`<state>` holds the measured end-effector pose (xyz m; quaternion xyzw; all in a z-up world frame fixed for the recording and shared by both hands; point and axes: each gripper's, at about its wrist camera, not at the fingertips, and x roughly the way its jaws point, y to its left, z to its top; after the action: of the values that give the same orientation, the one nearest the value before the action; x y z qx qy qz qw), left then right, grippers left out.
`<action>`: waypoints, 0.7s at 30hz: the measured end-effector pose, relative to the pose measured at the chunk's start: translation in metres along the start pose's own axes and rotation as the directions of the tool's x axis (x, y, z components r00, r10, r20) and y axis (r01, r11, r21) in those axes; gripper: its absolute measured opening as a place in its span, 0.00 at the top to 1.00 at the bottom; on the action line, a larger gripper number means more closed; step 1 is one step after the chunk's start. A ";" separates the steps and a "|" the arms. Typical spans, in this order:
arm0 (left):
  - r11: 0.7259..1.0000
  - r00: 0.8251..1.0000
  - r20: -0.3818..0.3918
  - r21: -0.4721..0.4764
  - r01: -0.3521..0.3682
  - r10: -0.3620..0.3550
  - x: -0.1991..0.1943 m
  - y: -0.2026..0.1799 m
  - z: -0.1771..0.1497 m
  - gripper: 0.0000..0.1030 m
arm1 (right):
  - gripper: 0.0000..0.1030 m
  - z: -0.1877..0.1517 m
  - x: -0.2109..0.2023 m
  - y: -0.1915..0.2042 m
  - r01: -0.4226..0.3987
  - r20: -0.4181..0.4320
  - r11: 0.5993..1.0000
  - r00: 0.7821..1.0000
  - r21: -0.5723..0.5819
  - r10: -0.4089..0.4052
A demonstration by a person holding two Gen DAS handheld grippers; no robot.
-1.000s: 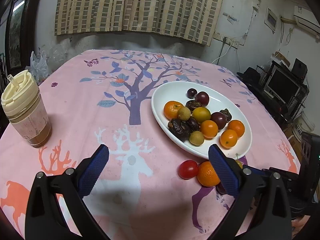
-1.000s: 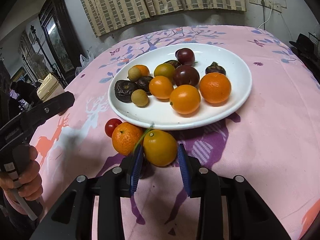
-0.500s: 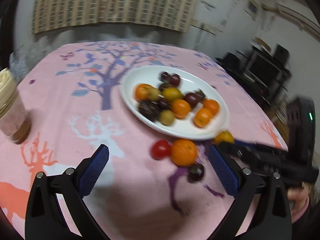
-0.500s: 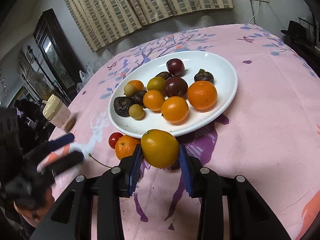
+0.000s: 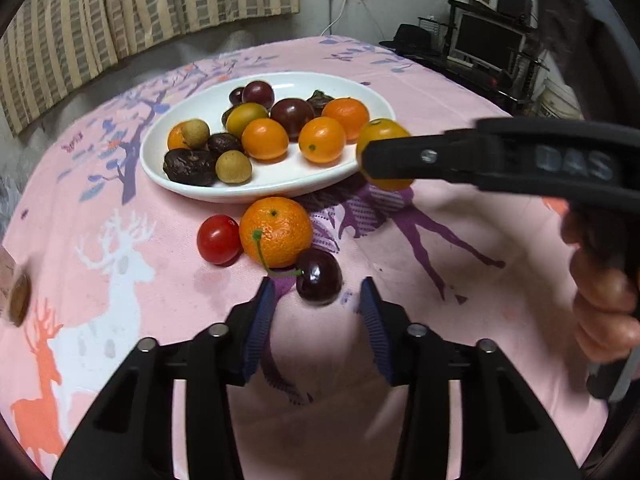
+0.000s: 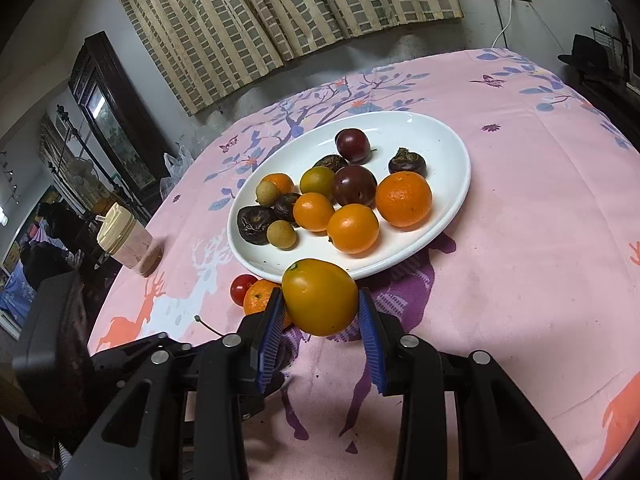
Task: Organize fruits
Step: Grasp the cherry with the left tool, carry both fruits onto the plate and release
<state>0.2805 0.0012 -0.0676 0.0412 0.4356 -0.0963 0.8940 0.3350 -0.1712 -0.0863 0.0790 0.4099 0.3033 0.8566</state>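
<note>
A white oval plate (image 5: 208, 194) (image 6: 452, 148) holds several oranges, plums, longans and dark fruits. My right gripper (image 6: 320, 312) is shut on a yellow-orange fruit (image 6: 320, 296) and holds it above the cloth at the plate's near rim; the fruit also shows in the left wrist view (image 5: 380, 136). My left gripper (image 5: 318, 304) is open, low over the cloth, with a dark cherry (image 5: 319, 277) between its fingertips, untouched. A mandarin (image 5: 276, 231) and a red cherry tomato (image 5: 218, 239) lie just beyond the cherry.
The round table has a pink cloth (image 6: 540, 216) with tree and deer prints. A lidded cup with a brown drink (image 6: 124, 240) stands at the left. A dark cabinet (image 6: 108, 112) and striped curtains (image 6: 280, 12) are behind. A desk with a monitor (image 5: 488, 44) is on the right.
My left gripper swung right and came down around the cherry, its jaws much narrower. My right gripper lifted the yellow-orange fruit off the cloth up to the plate's rim.
</note>
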 end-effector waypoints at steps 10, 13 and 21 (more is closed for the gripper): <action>0.999 1.000 -0.023 -0.033 -0.010 0.009 0.012 0.002 0.003 0.73 | 0.63 0.000 -0.003 0.000 0.012 0.009 1.000 1.000 -0.008 -0.012; 0.999 1.000 -0.019 -0.038 -0.002 0.001 0.012 0.003 0.003 0.76 | 0.63 -0.001 -0.001 -0.002 0.019 0.004 1.000 1.000 -0.005 -0.019; 0.990 0.995 0.057 -0.111 0.085 -0.079 -0.019 0.015 -0.006 0.76 | 0.63 -0.010 0.001 0.002 0.010 -0.015 0.999 1.000 -0.032 -0.011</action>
<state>0.2676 0.0195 -0.0564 -0.0303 0.4183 -0.1092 0.9012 0.3267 -0.1700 -0.0926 0.0609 0.4120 0.3058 0.8562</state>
